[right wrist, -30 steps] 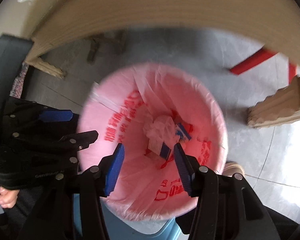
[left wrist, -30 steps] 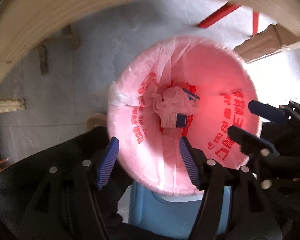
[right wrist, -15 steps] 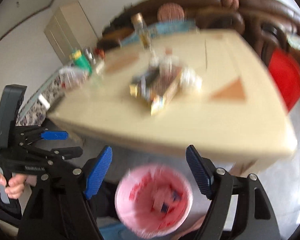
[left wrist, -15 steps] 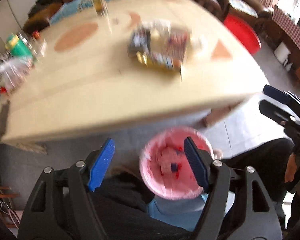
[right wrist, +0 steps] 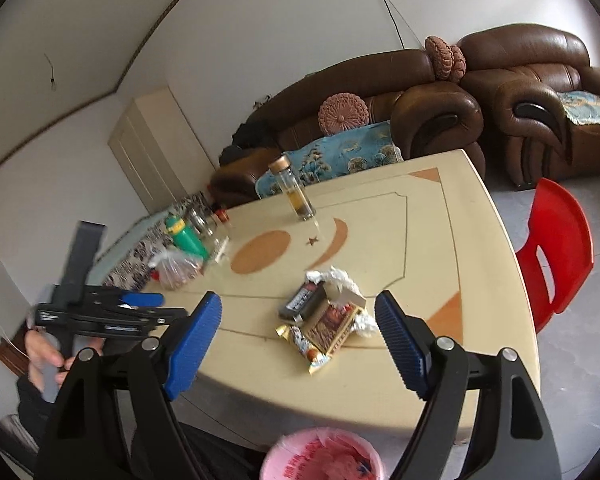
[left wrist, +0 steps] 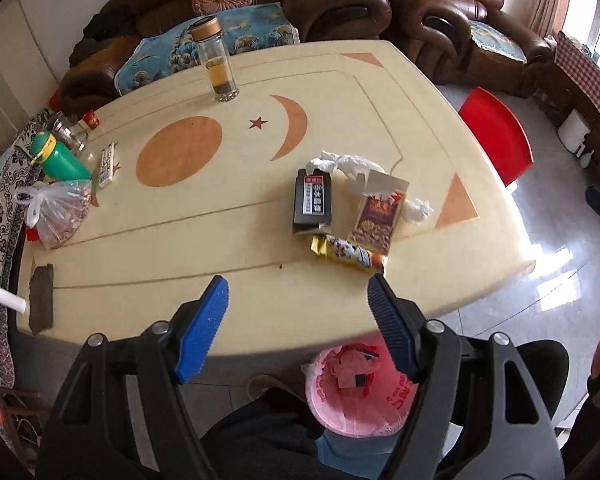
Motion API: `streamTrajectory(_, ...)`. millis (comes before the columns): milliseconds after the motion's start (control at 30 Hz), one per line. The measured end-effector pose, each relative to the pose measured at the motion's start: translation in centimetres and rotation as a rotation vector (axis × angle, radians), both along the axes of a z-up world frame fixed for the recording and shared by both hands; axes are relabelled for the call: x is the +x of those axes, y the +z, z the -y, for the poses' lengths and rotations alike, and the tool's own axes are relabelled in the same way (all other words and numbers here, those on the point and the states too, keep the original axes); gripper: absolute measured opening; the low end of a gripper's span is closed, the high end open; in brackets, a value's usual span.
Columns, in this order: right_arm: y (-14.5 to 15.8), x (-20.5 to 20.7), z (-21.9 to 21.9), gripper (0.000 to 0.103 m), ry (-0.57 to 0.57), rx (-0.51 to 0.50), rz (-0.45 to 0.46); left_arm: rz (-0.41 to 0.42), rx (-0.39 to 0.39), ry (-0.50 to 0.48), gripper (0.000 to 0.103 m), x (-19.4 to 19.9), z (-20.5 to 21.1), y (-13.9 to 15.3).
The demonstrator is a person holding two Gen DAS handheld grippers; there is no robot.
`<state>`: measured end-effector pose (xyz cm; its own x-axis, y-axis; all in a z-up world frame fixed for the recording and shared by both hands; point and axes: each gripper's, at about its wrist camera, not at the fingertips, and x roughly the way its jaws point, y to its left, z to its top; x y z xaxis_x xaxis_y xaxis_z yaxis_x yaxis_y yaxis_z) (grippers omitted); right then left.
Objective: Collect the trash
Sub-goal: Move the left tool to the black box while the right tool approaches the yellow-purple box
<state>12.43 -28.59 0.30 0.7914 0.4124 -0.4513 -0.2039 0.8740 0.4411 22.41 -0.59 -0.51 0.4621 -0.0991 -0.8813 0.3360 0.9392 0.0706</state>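
Left wrist view: left gripper [left wrist: 296,292] and right gripper [right wrist: 298,312] gape empty, jaws just widened, above the table [left wrist: 260,280]; wrappers [left wrist: 352,210] lie on it, pink-lined bin [left wrist: 360,392] below its near edge.

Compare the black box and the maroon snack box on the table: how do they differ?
The black box is dark with a white label and narrower; the maroon snack box is printed with food and wider. Its top flap stands open; the black box's does not. Both lie flat, side by side.
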Motion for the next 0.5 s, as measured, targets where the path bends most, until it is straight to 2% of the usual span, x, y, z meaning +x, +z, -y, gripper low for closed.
streamTrajectory(233,-0.2,1.8,0.2,0.077,0.003,0.007,-0.002,-0.027,0.030,-0.011,0.071,3.5,1.9,-1.0)
streamTrajectory(500,-3.2,4.2,-0.6,0.078,0.045,0.032,-0.057,-0.067,0.079,-0.014,0.071,6.8,3.2,-3.6)
